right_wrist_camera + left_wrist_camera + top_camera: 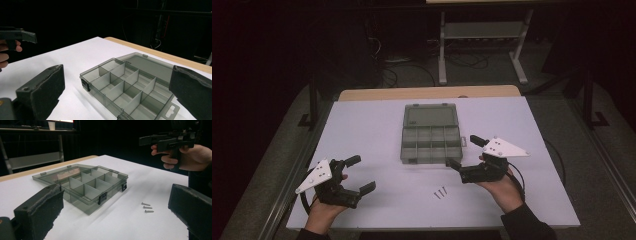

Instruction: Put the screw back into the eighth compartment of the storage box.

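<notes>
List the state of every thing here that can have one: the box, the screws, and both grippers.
Compartment box: lid open and laid flat behind it, compartments empty.
Three screws: lying loose on the table, outside the box, untouched.
Left gripper: fingers open, holding nothing, above the table.
Right gripper: fingers open, holding nothing, by the box's right front corner.

Dim room, black surroundings, evenly lit white table (372, 130), soft shadows, mild grain, near claws blurred
</notes>
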The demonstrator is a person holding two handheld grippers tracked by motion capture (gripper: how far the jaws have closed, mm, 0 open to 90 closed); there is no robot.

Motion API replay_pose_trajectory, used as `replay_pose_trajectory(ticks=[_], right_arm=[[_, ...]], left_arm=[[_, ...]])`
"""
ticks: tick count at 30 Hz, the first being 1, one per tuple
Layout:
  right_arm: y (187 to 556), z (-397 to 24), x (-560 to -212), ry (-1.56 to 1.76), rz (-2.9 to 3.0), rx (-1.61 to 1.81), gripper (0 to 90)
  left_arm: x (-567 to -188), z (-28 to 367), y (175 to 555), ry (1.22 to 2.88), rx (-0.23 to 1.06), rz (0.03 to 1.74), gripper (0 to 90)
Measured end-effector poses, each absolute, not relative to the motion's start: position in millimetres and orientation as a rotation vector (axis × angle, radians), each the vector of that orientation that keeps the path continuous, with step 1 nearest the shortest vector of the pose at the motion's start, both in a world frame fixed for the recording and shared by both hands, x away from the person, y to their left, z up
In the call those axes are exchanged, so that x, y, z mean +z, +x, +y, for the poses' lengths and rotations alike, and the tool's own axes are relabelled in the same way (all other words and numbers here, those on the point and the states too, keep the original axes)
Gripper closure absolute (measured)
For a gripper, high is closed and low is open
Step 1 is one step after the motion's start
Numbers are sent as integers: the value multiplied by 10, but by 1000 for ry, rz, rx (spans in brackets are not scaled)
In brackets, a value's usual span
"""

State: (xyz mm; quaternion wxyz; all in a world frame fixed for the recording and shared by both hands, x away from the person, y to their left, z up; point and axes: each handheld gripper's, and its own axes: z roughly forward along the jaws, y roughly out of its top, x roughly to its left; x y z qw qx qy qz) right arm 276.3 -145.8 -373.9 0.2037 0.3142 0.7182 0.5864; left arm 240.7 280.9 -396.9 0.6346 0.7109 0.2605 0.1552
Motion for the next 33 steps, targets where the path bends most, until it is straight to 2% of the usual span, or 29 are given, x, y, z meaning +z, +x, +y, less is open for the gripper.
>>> replay_pose_trajectory(ticks=[23,31,33], right_arm=[[2810,-1261,-3713,854,2086,1612,0],[2811,-1189,-3688,891,2203,1539,131],[2821,-1168,-3693,911,2248,1486,140]], left_arm=[[-3971,2808,2413,1624,358,595,0],[-3967,2811,2413,1627,358,596,0],[-3969,2804,2416,1623,356,595,0]])
